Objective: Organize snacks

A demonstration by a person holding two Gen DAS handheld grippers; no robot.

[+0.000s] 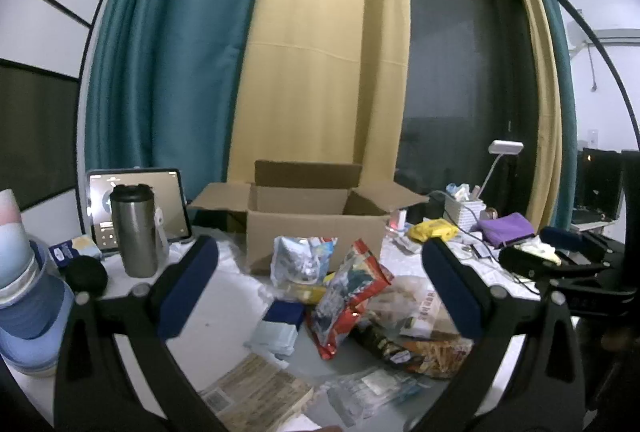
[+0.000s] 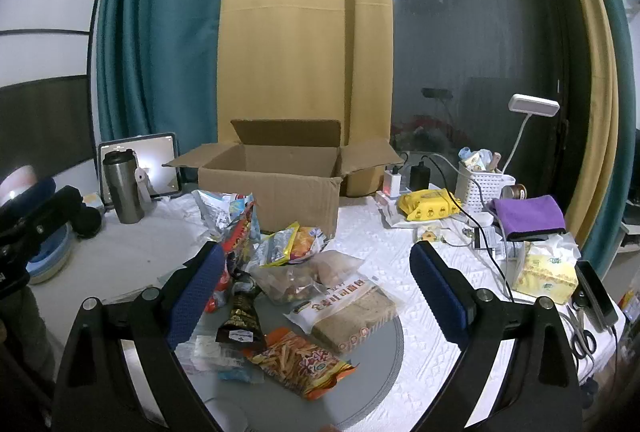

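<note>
- Progress: the task looks barely begun. A cardboard box [image 2: 272, 187] stands open at the back of the table, flaps spread, and what shows of its inside is bare. No snack appears packed yet.
- Far left: a steel tumbler [image 2: 122, 187] stands in front of a lit tablet [image 2: 160, 167], well apart from the snacks.
- Left gripper [image 1: 320, 284]: jaws spread wide, holding nothing, hovering over the pile.
- Centre: the snack pile [image 2: 288, 280] lies loose on the table just in front of the box. It includes a red packet [image 1: 348, 296], a silver-blue bag [image 1: 300, 256], an orange bag of sticks [image 2: 304, 356] and a clear pack of brown slabs [image 2: 352, 312], several overlapping.
- Right gripper [image 2: 316, 288]: jaws spread wide, empty, above the same pile.
- Right: a yellow wipes pack [image 2: 428, 205], a white basket [image 2: 482, 187], a purple cloth [image 2: 528, 213], a tissue pack [image 2: 546, 272], scissors [image 2: 582, 340] and trailing cables.
- In the way: overlapping packets may drag neighbours when one is lifted; the near flap is folded down, so the box mouth looks clear.
</note>
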